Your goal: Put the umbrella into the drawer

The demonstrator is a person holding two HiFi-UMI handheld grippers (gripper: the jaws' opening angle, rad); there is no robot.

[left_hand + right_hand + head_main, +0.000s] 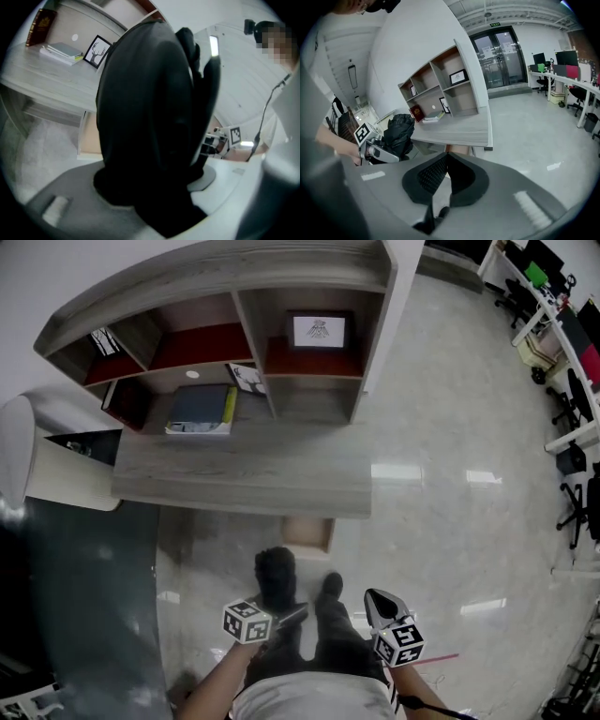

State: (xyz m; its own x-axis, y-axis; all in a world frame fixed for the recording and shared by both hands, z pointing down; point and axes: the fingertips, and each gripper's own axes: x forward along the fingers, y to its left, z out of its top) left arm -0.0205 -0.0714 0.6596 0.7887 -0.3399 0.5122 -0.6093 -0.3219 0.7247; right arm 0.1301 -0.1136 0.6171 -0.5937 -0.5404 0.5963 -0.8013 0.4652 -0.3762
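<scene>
Books (200, 409) on desk (281, 486); framed picture (319, 331) in shelf (267, 268).

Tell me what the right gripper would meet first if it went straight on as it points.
Probably the open drawer under the desk: the shut tips of the right gripper line up with its front, and nothing stands between. Depth is unclear, so the floor short of it could come first.

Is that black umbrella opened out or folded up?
Folded up: the umbrella is a compact black bundle, its fabric gathered, clamped in the left gripper.
</scene>
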